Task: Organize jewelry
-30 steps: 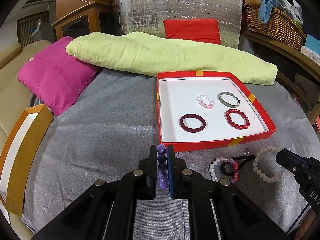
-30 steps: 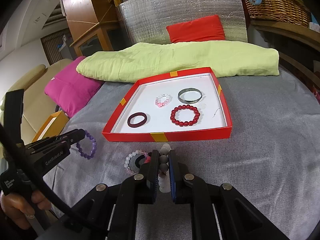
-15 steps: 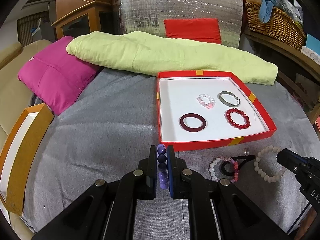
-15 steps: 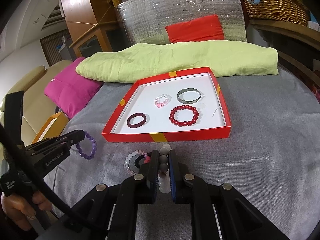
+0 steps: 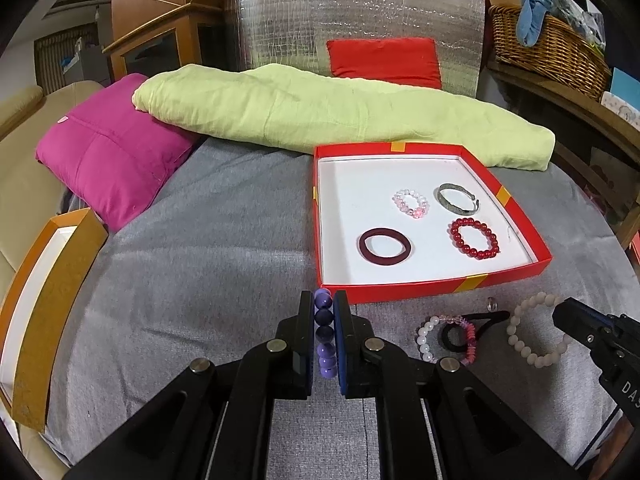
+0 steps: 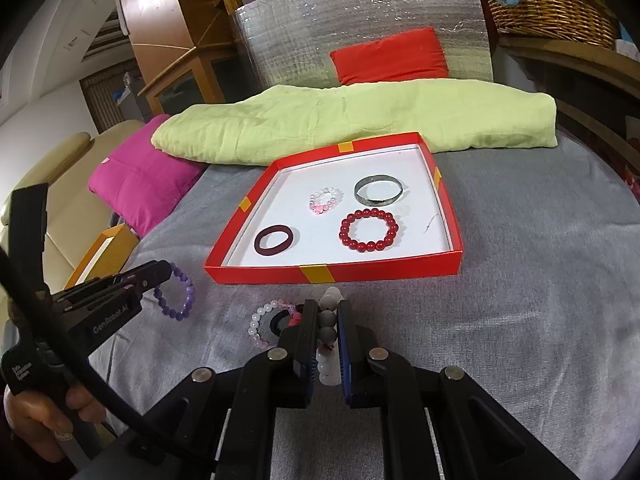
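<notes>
My left gripper is shut on a purple bead bracelet, held above the grey cloth just in front of the red tray. My right gripper is shut on a white bead bracelet, also in front of the tray. The tray holds a dark red ring bangle, a red bead bracelet, a pink bead bracelet and a metal bangle. A pink-white bead bracelet with a black hair tie lies on the cloth between the grippers.
A rolled green blanket lies behind the tray, a magenta cushion at the left. An orange box stands at the cloth's left edge. A wicker basket sits on a shelf at the right.
Almost nothing has changed. Both grippers stay shut on their bracelets; the right one has drifted very slightly.
</notes>
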A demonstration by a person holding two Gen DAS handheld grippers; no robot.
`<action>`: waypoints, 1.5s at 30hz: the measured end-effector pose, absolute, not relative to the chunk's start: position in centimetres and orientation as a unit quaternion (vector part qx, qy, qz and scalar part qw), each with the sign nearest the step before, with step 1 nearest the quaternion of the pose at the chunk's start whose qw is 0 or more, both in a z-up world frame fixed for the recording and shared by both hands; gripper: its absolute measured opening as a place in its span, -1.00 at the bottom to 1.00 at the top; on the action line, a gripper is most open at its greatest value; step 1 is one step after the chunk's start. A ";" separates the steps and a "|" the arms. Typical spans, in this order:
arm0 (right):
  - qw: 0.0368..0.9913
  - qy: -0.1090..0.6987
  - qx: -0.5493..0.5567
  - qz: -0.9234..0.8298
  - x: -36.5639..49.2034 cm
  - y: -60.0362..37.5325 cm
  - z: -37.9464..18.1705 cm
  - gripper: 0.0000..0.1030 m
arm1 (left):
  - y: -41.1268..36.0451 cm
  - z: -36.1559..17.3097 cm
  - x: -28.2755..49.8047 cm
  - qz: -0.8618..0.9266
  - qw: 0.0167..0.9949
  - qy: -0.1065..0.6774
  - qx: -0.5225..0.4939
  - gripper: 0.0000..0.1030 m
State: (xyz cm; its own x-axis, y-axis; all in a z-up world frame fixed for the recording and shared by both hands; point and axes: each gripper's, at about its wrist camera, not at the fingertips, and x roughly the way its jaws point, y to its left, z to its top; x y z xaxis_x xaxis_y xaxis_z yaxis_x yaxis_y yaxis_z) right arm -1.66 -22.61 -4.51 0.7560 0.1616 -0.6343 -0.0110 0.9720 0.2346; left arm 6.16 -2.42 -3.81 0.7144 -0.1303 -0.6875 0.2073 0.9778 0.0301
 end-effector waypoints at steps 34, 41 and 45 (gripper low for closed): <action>0.929 0.333 0.155 0.048 -0.8 -25.0 -3.8 -0.80 | -3.4 -3.9 6.9 -0.089 0.927 0.360 0.062 -0.81; 0.932 0.319 0.162 0.051 -1.1 -25.2 -2.7 -0.80 | -3.9 -3.6 6.5 -0.092 0.928 0.355 0.070 -0.81; 0.933 0.312 0.169 0.056 -1.0 -25.3 -1.8 -0.80 | -4.1 -2.9 6.7 -0.095 0.928 0.354 0.066 -0.81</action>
